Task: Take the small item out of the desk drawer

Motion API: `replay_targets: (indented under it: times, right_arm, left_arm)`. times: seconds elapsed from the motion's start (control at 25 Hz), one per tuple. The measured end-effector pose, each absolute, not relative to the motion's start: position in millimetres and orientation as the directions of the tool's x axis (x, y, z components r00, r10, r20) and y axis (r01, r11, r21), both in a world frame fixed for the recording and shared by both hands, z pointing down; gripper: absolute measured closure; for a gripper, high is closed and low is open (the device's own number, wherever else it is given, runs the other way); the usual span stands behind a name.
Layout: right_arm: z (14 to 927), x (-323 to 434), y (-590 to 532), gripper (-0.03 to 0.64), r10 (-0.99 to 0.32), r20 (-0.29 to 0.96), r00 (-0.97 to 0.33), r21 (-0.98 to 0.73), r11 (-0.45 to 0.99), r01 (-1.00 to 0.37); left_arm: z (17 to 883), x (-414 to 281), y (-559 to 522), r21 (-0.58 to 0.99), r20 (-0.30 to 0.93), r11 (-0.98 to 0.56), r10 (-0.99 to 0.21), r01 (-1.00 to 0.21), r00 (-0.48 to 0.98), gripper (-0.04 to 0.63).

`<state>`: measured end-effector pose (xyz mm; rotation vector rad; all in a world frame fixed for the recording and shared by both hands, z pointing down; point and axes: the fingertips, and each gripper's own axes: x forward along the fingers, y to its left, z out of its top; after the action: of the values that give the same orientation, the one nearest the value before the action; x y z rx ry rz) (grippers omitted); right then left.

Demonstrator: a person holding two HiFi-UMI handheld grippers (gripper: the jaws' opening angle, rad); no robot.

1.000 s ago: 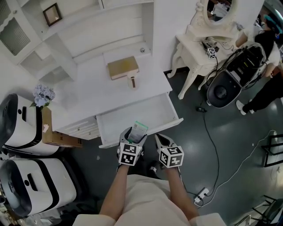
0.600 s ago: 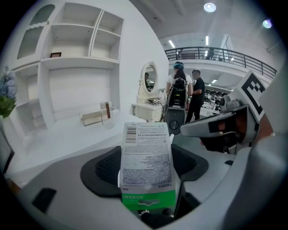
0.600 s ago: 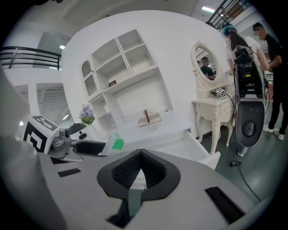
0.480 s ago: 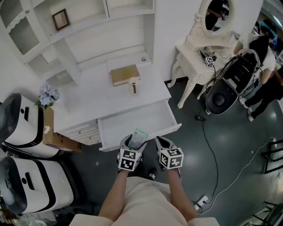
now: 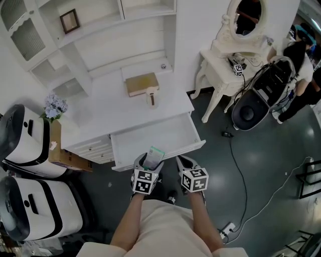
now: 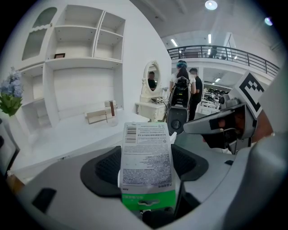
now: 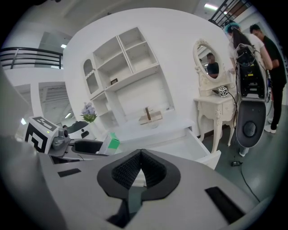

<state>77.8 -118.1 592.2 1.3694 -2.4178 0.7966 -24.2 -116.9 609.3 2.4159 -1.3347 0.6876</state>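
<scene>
One small packet (image 6: 146, 157) is gripped between the fingers of the left gripper (image 5: 150, 163). One white face of it is printed with fine text and one barcode, and the green end with one hang slot is turned toward the gripper body. The packet is held out of the drawer (image 5: 150, 136); in the head view it is seen over the drawer's front edge, and no part of it is seen resting on the drawer floor. One drawer is pulled open below the white counter (image 5: 108, 113), and its white inside is shown bare.

The right gripper (image 7: 140, 167) is held just beside the left one, and its two fingers are pressed together with nothing between them. One marker cube is carried on each gripper, two in all.

On the counter one flat wooden block (image 5: 141, 83) is seen, with one small upright piece (image 5: 151, 98) just in front of it. One framed picture (image 5: 69, 21) is placed in the shelving above. One bunch of pale flowers (image 5: 54, 106) is set at the counter's left end above one cardboard box (image 5: 67, 158), and two white-and-black machines (image 5: 24, 143) are parked beside it. To the right one white dressing table (image 5: 226, 56) with one oval mirror (image 5: 248, 15) is seen, and two people (image 7: 267, 58) are seen beyond it in the right gripper view.
</scene>
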Motion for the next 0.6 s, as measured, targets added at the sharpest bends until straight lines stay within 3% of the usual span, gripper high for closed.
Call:
replay_targets:
  times: [0.6]
  right_arm:
    - [595.6,80.0,-123.6,0.592,-0.696,0.476,-0.537,-0.338,0.420,-0.843]
  left_arm:
    - [614.1,-18.5,-120.8,0.023,0.545,-0.534,-0.702,-0.845,0.459,0.238]
